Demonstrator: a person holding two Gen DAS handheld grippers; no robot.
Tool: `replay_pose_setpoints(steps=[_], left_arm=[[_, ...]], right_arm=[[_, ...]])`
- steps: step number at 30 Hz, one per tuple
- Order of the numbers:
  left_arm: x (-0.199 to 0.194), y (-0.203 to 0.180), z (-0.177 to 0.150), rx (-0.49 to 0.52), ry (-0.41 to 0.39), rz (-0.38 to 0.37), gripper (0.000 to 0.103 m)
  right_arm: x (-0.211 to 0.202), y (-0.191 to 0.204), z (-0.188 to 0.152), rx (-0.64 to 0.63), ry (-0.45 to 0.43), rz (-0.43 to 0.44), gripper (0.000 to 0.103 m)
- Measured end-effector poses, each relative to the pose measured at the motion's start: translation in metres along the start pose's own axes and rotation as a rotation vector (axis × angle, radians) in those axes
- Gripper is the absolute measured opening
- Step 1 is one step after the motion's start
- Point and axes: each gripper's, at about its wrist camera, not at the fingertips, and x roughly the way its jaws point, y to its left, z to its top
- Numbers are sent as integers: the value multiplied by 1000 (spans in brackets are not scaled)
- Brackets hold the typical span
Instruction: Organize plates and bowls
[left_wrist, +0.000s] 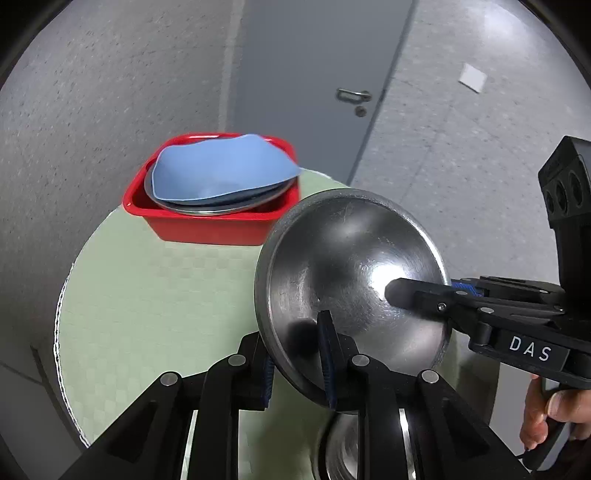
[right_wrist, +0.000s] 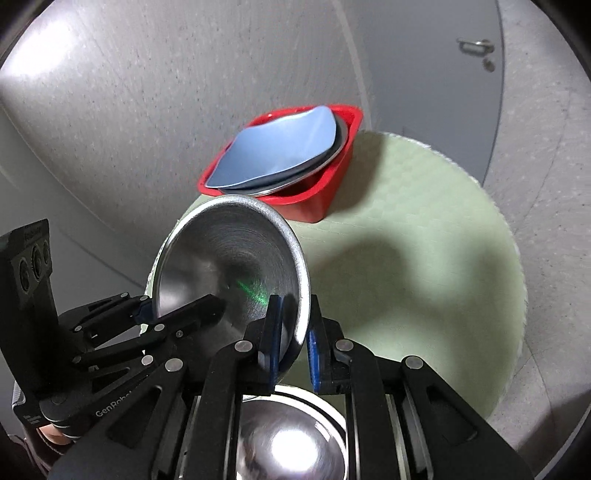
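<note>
A plain institutional room: speckled grey floor (left_wrist: 461, 155), grey door (left_wrist: 314, 74) with lever handle (left_wrist: 352, 95), round cloth-covered surface (left_wrist: 155, 295).

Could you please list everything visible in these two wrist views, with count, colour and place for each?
steel bowl: one, silver, held tilted above the table, its rim pinched on two sides by both grippers
second steel bowl: one, silver, below the grippers at the near table edge, partly hidden
red tub: one, red, far side of the table
blue plate: one, blue, on top of the stack inside the tub
steel plate: at least one, silver, under the blue plate in the tub
table: one, round, pale green checked cover
door: one, grey, with a metal handle, behind the table
left gripper: black, blue pads, clamped on the bowl rim
right gripper: black, blue pads, clamped on the bowl rim
</note>
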Motion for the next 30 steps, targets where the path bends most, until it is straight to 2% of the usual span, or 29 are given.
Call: replay_pose_setpoints(steps=[8,17,30], left_arm=[[-30,-12,-39,62,31,-53,18],[-32,-22,-65,122,97,-75,17],[-7,-35,-69,172,153,-66,19]], right_arm=[[-27,6,-49,59,-16,-49,12],[-34,2,-103,122,25,-98,12],[-25,1,-129,149,70,-146,14]])
